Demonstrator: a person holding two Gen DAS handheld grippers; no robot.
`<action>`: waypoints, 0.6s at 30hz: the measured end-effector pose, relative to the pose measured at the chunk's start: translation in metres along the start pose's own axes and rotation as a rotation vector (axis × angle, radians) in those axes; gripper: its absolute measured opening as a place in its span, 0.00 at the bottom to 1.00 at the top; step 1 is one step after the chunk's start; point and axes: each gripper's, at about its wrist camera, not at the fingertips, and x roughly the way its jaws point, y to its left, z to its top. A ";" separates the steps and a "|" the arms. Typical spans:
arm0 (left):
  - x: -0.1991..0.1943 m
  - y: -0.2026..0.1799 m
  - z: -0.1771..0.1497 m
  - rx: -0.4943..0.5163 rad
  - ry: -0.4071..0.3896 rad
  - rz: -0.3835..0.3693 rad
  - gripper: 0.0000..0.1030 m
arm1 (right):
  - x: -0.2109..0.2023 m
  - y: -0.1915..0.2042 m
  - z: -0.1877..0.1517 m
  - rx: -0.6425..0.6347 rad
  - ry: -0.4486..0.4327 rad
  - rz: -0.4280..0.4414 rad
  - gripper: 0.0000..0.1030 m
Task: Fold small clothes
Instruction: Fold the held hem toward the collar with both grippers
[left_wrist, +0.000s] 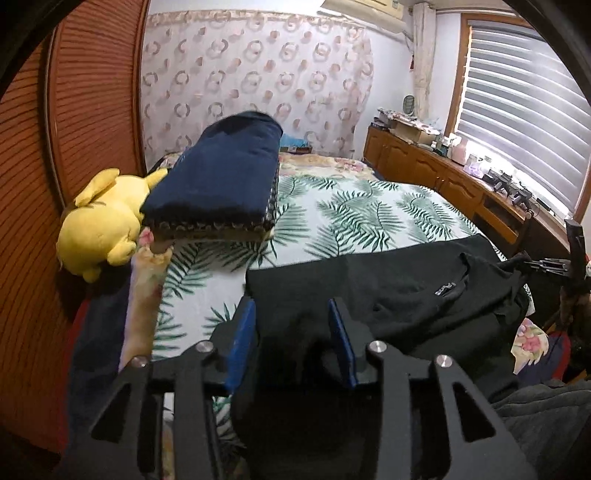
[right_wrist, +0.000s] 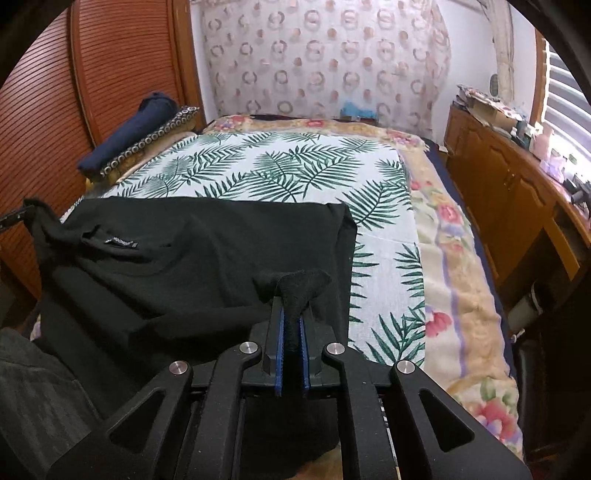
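- Two claws, one garment: the black shirt (left_wrist: 406, 295) lies spread on the bed (left_wrist: 351, 206), on the palm-leaf sheet (right_wrist: 280, 170), neck label facing up. Step in hand, as I judge it: laying out and starting a fold; no finished crease shows.
- Far left, for reference only: yellow plush toy (left_wrist: 103, 221) against the slatted wooden panel (left_wrist: 85, 122), next to a stack of folded cloth with a navy piece on top (left_wrist: 218, 177). Both sit well apart from the shirt.
- Your left claw (left_wrist: 293, 339) stands released: blue pads apart, black fabric beneath and between them but neither pad pressing on it. It hovers over the shirt's left edge.
- Your right claw (right_wrist: 291, 339) is clenched on a pinch of the shirt's right side; a tuft of black cloth stands up between its pads.
- Next move, my estimate: close the left claw on a matching edge so both sides lift together, then carry the fabric over evenly.
- Watch for: a one-sided pull from the right claw would drag the shirt askew across the sheet.
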 end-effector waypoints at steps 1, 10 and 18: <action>-0.003 0.001 0.003 0.002 -0.007 0.004 0.50 | -0.001 0.000 0.002 -0.003 -0.002 -0.003 0.10; 0.013 0.011 0.038 0.048 -0.005 0.026 0.63 | -0.012 -0.014 0.036 -0.024 -0.070 -0.060 0.48; 0.068 0.024 0.073 0.039 0.041 0.021 0.63 | 0.052 -0.029 0.067 -0.024 -0.019 -0.060 0.48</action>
